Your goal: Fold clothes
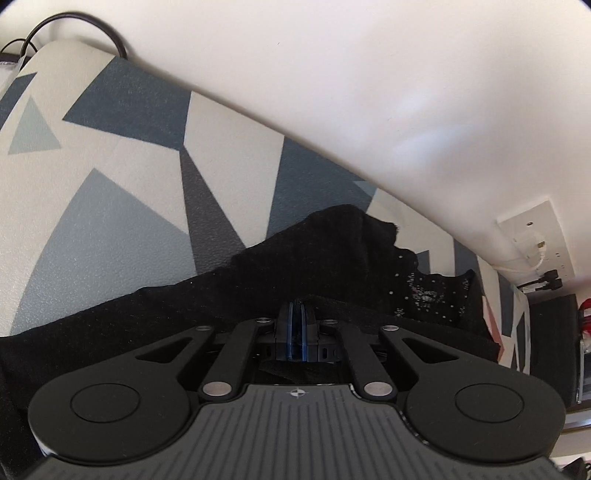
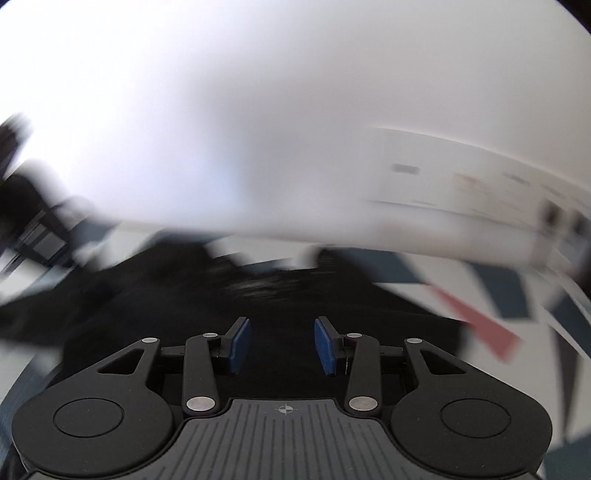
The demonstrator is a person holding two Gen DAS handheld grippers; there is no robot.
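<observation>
A black garment (image 1: 332,251) with a small sparkly print (image 1: 424,295) lies crumpled on a patterned surface (image 1: 129,166). My left gripper (image 1: 295,314) is shut, its blue pads pressed together on a raised fold of the black cloth. The right wrist view is heavily blurred. There my right gripper (image 2: 282,332) stands open above the same black garment (image 2: 166,288). Its blue pads (image 2: 240,343) are well apart, with nothing pinched between them.
The surface (image 2: 498,288) has grey, blue, white and red geometric shapes and ends at a white wall (image 1: 369,92). A wall socket with a plugged cable (image 1: 535,236) sits at the right. A black cable (image 1: 92,22) loops at the far left corner.
</observation>
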